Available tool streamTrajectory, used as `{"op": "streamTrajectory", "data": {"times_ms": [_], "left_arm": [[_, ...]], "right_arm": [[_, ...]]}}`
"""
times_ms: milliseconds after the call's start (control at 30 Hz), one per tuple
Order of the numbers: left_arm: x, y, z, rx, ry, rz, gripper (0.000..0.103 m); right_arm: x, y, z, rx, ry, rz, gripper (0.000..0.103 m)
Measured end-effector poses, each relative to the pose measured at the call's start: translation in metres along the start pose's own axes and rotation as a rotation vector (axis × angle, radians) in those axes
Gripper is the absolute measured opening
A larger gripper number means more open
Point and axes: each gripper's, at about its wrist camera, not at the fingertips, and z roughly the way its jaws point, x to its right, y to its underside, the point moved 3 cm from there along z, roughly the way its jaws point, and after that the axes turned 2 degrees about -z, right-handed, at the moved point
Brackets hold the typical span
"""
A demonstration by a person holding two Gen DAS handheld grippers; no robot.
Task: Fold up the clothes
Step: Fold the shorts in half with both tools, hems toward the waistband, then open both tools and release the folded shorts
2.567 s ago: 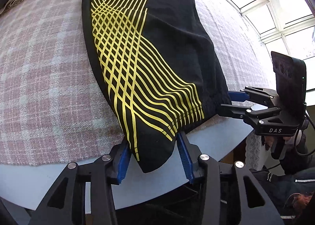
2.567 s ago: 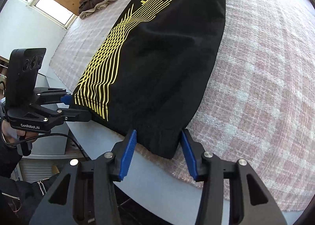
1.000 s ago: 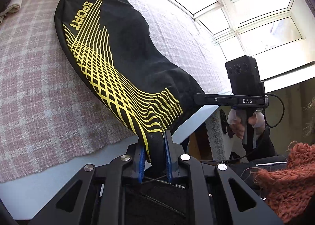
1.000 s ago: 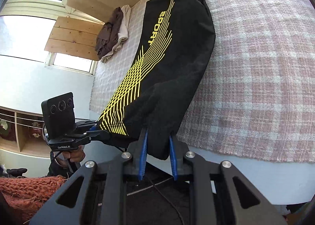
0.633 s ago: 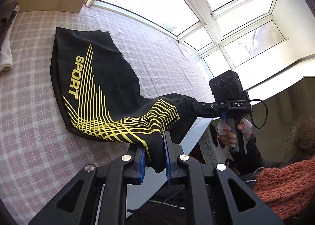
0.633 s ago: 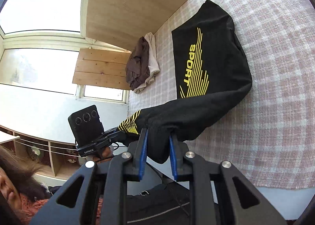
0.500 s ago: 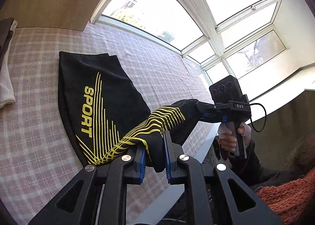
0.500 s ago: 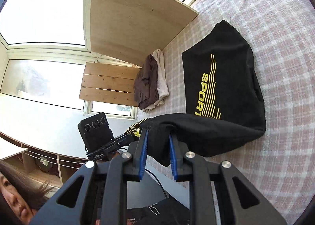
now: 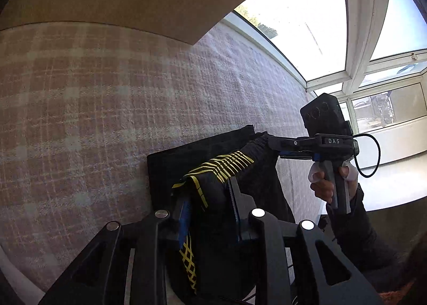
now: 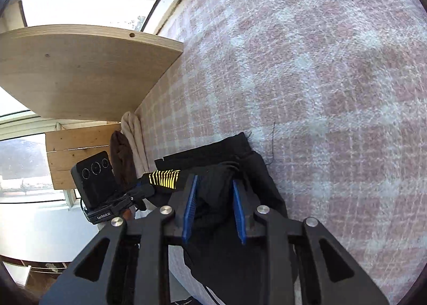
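The black garment with yellow lines (image 9: 221, 168) lies on the pink checked cloth (image 9: 80, 96). My left gripper (image 9: 206, 198) is shut on its near hem, which is lifted and carried over the far part of the garment. My right gripper (image 10: 213, 198) is shut on the other corner of the same hem (image 10: 216, 184). The right gripper also shows in the left wrist view (image 9: 277, 144), and the left gripper in the right wrist view (image 10: 144, 190). The far edge of the garment (image 10: 210, 150) lies flat below the hem.
A wooden board (image 10: 80, 70) overhangs the table's far left. A brown and a cream folded cloth (image 10: 125, 150) lie beneath it. Windows (image 9: 320, 32) run along the far side. The checked cloth (image 10: 320, 78) extends to the right.
Both grippers have carried the held hem up and forward over the garment toward its far edge. The SPORT print is now covered. Both stay shut on the hem.
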Motion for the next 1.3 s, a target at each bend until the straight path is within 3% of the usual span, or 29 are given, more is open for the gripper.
{"op": "streamTrajectory", "data": {"times_ms": [33,100,133,300,400,533,633,733,767,833,900,967,1033,1067,1167,1200,1300], "left_arm": [[-0.005,-0.003,0.002,-0.007,0.014,-0.019,0.030],[-0.008,-0.006,-0.004,0.004,0.007,-0.007,0.054],[-0.008,-0.006,-0.011,0.017,-0.010,0.008,0.058],[0.002,-0.003,-0.047,0.090,-0.088,0.092,0.061],[0.031,0.021,-0.049,0.055,-0.070,0.218,0.060],[0.056,0.051,-0.014,-0.089,-0.063,0.327,0.060],[0.052,0.043,0.020,-0.142,-0.107,0.330,0.058],[0.037,0.004,0.024,-0.027,-0.183,0.275,0.055],[0.030,-0.006,0.018,0.018,-0.215,0.232,0.039],[0.026,-0.012,0.005,0.080,-0.218,0.183,0.043],[0.039,0.001,0.001,0.072,-0.225,0.241,0.056],[0.053,0.015,-0.004,0.064,-0.232,0.299,0.057],[0.064,0.030,-0.005,0.048,-0.226,0.344,0.060],[0.061,0.040,0.001,0.025,-0.237,0.341,0.067],[0.042,0.071,0.017,-0.040,-0.347,0.309,0.064],[0.038,0.082,0.014,-0.032,-0.347,0.296,0.064],[0.040,0.122,-0.007,0.008,-0.253,0.251,0.065]], "right_arm": [[0.003,-0.002,-0.001,-0.007,-0.044,0.025,0.032],[0.001,-0.003,-0.011,0.005,-0.081,0.012,0.041],[-0.003,-0.003,-0.019,0.022,-0.064,-0.017,0.044],[-0.043,0.022,-0.064,0.207,0.153,-0.266,0.044],[-0.075,0.055,-0.044,0.154,0.214,-0.477,0.021],[-0.082,0.075,0.008,0.015,0.262,-0.600,0.021],[-0.077,0.066,0.035,-0.024,0.278,-0.616,0.021],[-0.064,0.042,0.039,0.026,0.344,-0.598,0.018],[-0.057,0.036,0.029,0.051,0.340,-0.553,0.015],[-0.045,0.028,0.010,0.094,0.331,-0.479,0.013],[-0.051,0.043,-0.001,0.079,0.325,-0.526,0.014],[-0.056,0.060,-0.007,0.068,0.314,-0.565,0.021],[-0.053,0.079,0.000,0.032,0.269,-0.565,0.043],[-0.044,0.089,0.006,-0.005,0.285,-0.544,0.046],[-0.029,0.116,0.004,-0.038,0.312,-0.529,0.046],[-0.030,0.126,-0.012,0.004,0.299,-0.536,0.046],[-0.027,0.155,-0.043,0.095,0.383,-0.592,0.046]]}}
